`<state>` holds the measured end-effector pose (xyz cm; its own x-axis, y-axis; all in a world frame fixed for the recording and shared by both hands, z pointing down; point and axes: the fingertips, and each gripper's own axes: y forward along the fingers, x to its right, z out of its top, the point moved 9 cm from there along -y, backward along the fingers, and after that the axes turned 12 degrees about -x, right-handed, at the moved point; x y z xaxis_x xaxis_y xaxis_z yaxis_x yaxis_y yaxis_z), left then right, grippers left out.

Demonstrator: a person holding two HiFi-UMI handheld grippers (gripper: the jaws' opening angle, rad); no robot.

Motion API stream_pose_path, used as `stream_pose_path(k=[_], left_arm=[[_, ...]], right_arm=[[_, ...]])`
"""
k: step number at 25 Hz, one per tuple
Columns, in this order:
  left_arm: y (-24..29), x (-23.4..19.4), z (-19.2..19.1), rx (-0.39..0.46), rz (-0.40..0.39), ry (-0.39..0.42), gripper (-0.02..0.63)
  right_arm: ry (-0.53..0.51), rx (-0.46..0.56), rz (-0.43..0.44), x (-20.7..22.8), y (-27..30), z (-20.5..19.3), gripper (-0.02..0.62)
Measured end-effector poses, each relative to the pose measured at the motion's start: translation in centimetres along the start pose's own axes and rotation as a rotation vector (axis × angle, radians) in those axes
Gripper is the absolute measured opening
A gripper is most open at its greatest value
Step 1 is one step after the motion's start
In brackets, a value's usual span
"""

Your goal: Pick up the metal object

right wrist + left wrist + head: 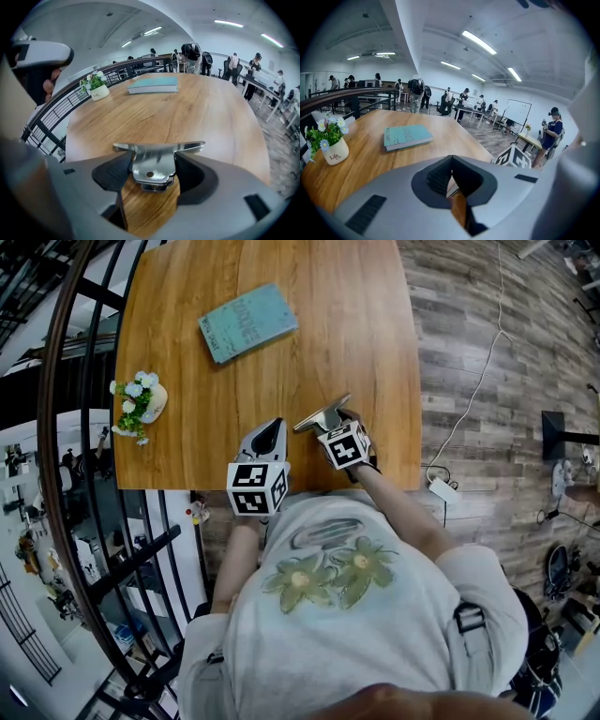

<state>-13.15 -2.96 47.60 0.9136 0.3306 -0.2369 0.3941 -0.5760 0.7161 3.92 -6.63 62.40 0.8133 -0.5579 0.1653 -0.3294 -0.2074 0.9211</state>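
The metal object (154, 161) is a shiny T-shaped bracket with a small hole in its stem. My right gripper (152, 172) is shut on its stem, the crossbar sticking out ahead of the jaws. In the head view the metal object (322, 417) pokes out above the right gripper (330, 426) near the table's front edge. My left gripper (270, 435) is just to its left, jaws pressed together with nothing between them. The left gripper (451, 177) looks shut in its own view too.
A teal book (247, 322) lies at the far middle of the wooden table (356, 324). A small white pot of flowers (139, 404) stands by the left edge. A black railing (70, 409) runs along the left. Wood floor and a cable (478, 381) lie to the right.
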Motion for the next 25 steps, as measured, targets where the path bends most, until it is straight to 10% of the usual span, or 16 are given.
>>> stream_pose_path(k=[25], left_arm=[[-0.3, -0.2, -0.2, 0.005, 0.009, -0.01, 0.015]], right_arm=[[-0.014, 0.01, 0.004, 1.0, 0.5, -0.1, 0.299]])
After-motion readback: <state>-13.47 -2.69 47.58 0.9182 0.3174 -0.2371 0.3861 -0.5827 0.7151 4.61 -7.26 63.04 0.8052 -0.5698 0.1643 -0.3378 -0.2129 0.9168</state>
